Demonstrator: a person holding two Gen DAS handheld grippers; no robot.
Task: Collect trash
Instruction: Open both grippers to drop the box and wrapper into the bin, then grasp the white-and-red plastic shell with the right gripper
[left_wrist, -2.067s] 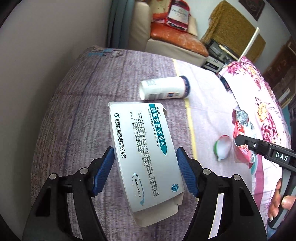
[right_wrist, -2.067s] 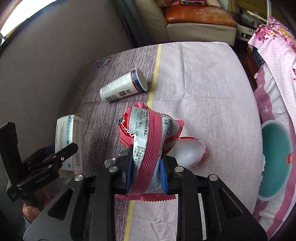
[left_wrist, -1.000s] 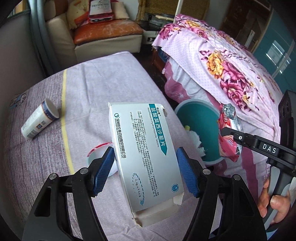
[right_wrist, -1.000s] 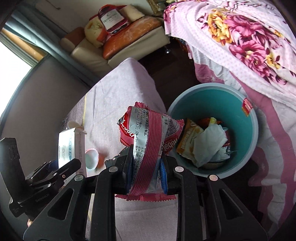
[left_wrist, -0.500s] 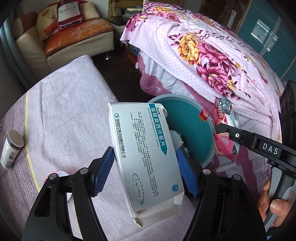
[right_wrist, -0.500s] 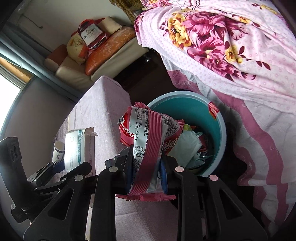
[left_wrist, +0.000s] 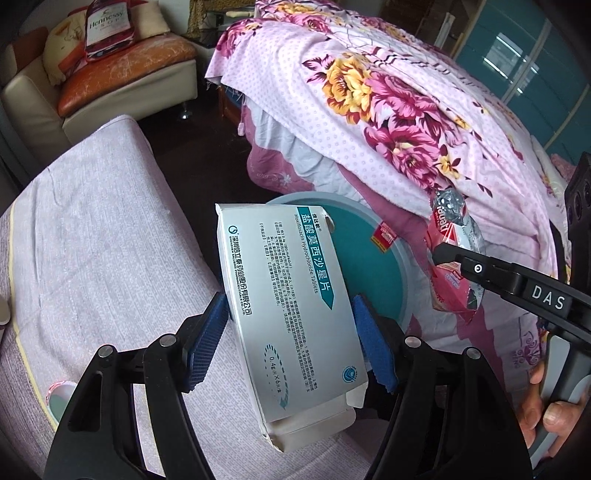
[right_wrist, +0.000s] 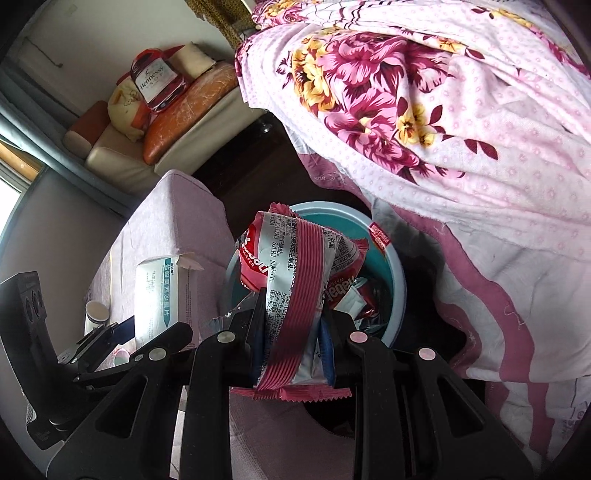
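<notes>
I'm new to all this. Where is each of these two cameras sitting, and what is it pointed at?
Left wrist: rides on the left gripper, looking down along its fingers at the medicine box they clamp; a hand shows lower right.
Right wrist: rides on the right gripper, looking down past the red wafer wrapper it pinches.
Shared: the teal bin below, the floral bedspread, and each other's gripper.
</notes>
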